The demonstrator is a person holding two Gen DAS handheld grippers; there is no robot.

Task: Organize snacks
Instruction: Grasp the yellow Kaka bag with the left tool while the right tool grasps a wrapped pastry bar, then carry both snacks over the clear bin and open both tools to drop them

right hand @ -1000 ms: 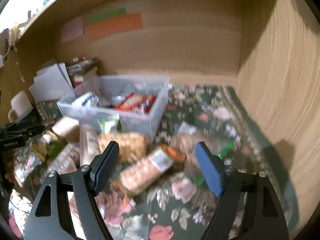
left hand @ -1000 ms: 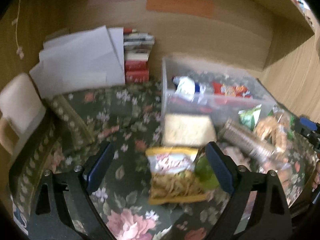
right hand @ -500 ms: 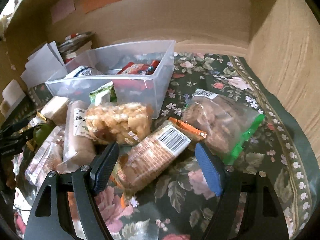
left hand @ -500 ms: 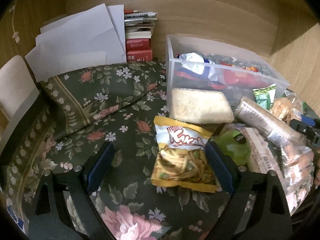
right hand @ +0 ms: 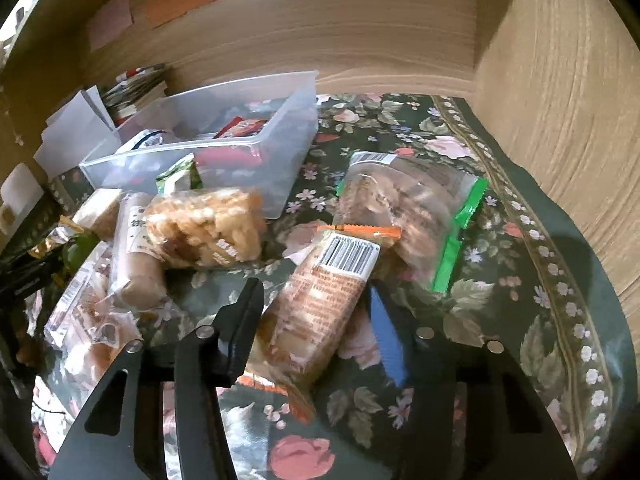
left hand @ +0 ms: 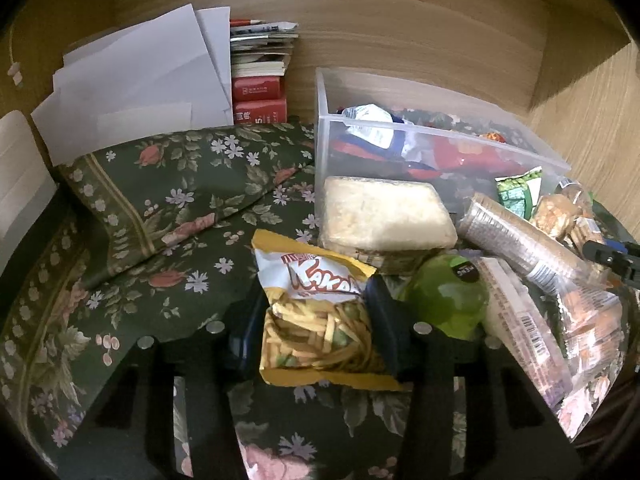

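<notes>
Left gripper: pinched on yellow chip bag, lying on floral cloth in front of clear bin. Right gripper: closed against barcoded cracker pack, also on cloth before bin, beside green-zip bag. Green cup right of chip bag.

The left gripper is low and points forward, and its two fingers are pressed against both sides of a yellow snack bag. The right gripper is also low; its fingers are narrowed around an orange wrapped packet, touching or nearly touching it.
</notes>
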